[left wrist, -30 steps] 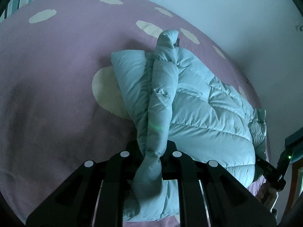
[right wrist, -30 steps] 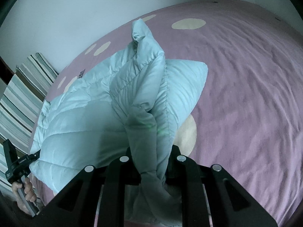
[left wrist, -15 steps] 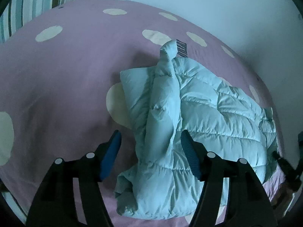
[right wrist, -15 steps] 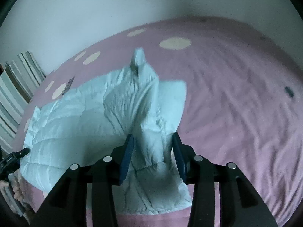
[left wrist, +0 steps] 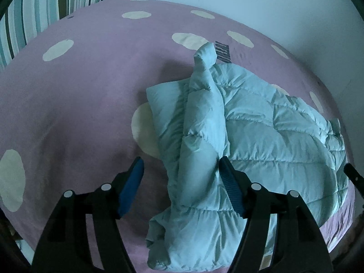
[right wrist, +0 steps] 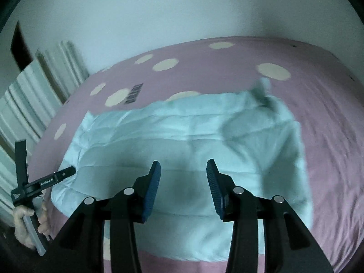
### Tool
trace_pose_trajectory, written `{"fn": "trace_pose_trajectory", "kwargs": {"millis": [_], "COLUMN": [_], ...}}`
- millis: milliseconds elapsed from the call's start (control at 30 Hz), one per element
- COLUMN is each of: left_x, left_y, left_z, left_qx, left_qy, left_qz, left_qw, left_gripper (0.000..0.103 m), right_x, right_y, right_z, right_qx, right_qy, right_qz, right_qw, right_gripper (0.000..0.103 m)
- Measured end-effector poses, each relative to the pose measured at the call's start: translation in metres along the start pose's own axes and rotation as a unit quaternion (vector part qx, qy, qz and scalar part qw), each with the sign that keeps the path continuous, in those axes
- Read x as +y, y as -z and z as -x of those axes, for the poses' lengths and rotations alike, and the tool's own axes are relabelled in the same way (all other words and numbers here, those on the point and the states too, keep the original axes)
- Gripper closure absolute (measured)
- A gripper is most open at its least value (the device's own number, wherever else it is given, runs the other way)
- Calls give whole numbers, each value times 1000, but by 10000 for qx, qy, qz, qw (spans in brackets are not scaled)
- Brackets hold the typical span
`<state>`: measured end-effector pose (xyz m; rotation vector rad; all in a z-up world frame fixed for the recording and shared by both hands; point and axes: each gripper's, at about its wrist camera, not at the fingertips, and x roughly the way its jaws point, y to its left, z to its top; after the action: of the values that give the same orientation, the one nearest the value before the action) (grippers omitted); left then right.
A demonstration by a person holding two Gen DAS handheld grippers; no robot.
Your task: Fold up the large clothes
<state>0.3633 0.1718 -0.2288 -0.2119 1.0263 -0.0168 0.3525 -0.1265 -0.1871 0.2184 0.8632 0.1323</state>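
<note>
The pale blue quilted puffer jacket [left wrist: 250,141] lies bunched on the purple dotted bedsheet [left wrist: 79,95], sleeve folded across. Both the left gripper [left wrist: 180,175] and the right gripper [right wrist: 183,177] hover spread and empty, likely ready for another fold.

Bare bedspread [left wrist: 86,95] left of jacket [left wrist: 261,141]

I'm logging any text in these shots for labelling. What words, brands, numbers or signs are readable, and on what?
White print on the other gripper's black bar, right wrist view: too small and blurred to read.
Striped dark patch on the purple bedsheet: bars only, no letters legible.
Light blue puffer jacket: no text visible.
</note>
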Motion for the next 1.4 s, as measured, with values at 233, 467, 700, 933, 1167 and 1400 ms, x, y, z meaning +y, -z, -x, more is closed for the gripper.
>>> {"fn": "trace_pose_trajectory", "kwargs": {"millis": [233,467,700,933,1167,1400], "left_x": [1,2,0,-5,-5,1], "left_y": [-5,-12,-16,-20,-30,-38], "left_z": [0,-7,-13,-22,-28,-46], "left_qx": [-51,30,135,305,497,837], "left_qy": [-52,-46,-47,-82,-135,266], "left_qz": [-55,-137,-171,-301,-358,-117], "left_qw": [10000,9999,9998,9990,9980,9961], "left_gripper": [33,28,24,23,21,21], "right_x": [41,48,48,50,49,48], "right_y": [-5,13,18,16,17,19], "right_z": [-33,-69,-77,-77,-78,-77], "right_qx": [188,545,606,612,578,542], "right_qy": [24,436,583,560,547,529], "right_qz": [393,670,769,749,712,683], "right_qw": [9990,9953,9935,9937,9943,9948], "right_gripper": [60,60,60,60,60,60]}}
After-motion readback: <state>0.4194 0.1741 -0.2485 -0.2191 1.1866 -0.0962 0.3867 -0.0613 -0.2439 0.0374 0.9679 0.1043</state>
